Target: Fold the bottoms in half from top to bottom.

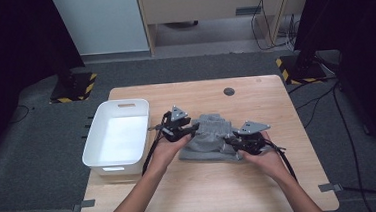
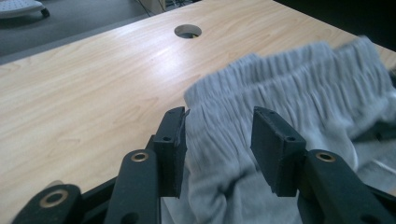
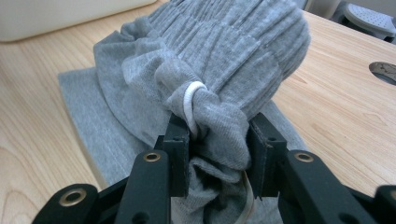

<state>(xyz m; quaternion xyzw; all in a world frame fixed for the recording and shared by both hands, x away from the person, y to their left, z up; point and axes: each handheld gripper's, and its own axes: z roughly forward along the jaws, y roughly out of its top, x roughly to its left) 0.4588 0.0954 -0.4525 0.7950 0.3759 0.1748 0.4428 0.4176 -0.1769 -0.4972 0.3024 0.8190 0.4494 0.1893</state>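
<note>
Grey shorts (image 1: pixel 209 142) mid-counter (image 1: pixel 261 181), waistband running left-right between claws: right claw (image 1: pixel 238 141) clamps bunched drawstring end, left claw (image 1: pixel 186 129) parted around waistband without pinching, white bin (image 1: pixel 92 142) on its outer side.

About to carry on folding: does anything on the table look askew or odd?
Only the grey shorts: the waistband end is bunched in a lump with the white drawstring wound around it, pinched in the right gripper. The white bin sits square.
</note>
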